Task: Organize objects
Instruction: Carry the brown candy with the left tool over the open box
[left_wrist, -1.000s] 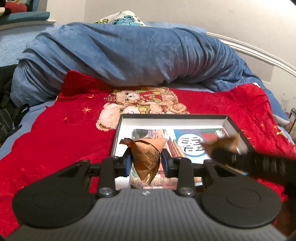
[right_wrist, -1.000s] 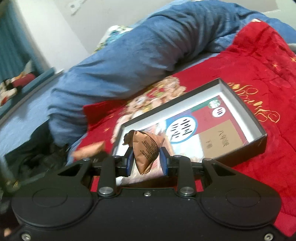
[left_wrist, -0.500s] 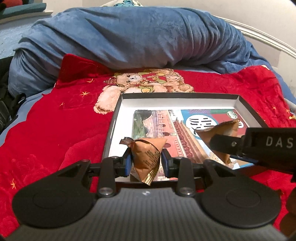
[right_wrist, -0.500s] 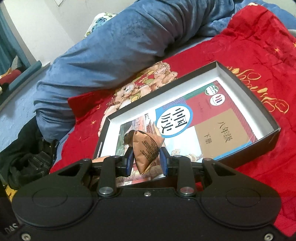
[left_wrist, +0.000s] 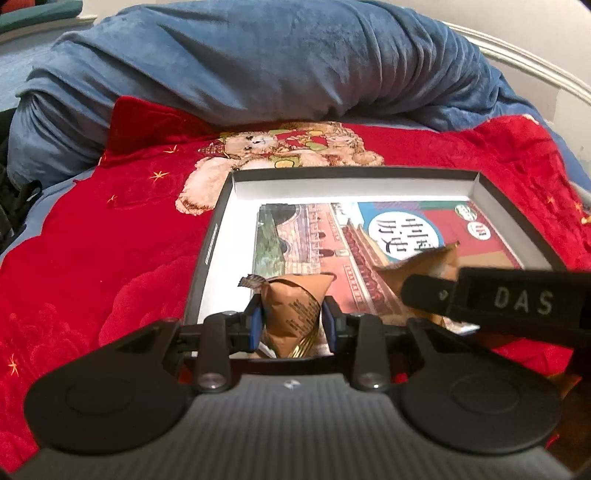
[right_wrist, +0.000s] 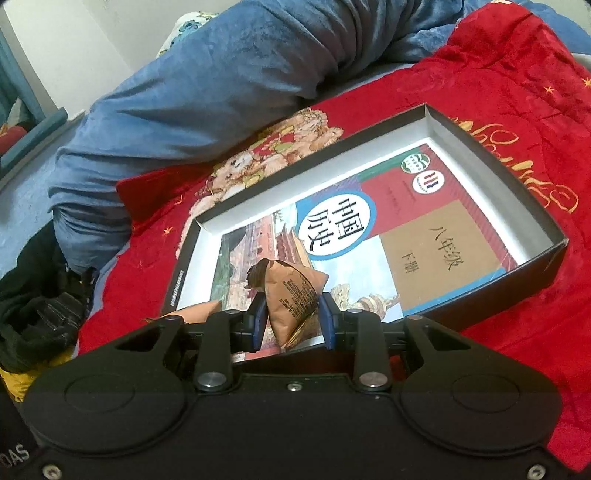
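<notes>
Blue plush duvet (left_wrist: 258, 66) lies bunched in a long roll across the far side of the bed, and in front of it spreads a red blanket (left_wrist: 92, 251) printed with teddy bears (left_wrist: 266, 147) and small gold stars. On the red blanket sits a shallow black box (right_wrist: 546, 254) with a white inside, open at the top. A Chinese history textbook (right_wrist: 417, 236) lies flat in the box and covers most of its floor, leaving a white strip along the left and far walls. At the left edge of the right wrist view a heap of dark clothing (right_wrist: 37, 306) rests beside the bed.

Both claws hang over the near end of the box, close together. The left gripper (left_wrist: 293, 325) is clenched on a brown triangular snack packet (left_wrist: 291, 310), pinched between its blue pads (left_wrist: 256, 325) above the near left part of the book. The right gripper (right_wrist: 291, 321) grasps a second brown triangular packet (right_wrist: 291, 295) in the same way, above the lower part of the book cover. In the left wrist view the right gripper's black finger, lettered DAS, reaches in from the right with its packet (left_wrist: 421, 266) showing behind it. In the right wrist view a corner of the left gripper's packet (right_wrist: 199, 310) shows just left of the pads.
</notes>
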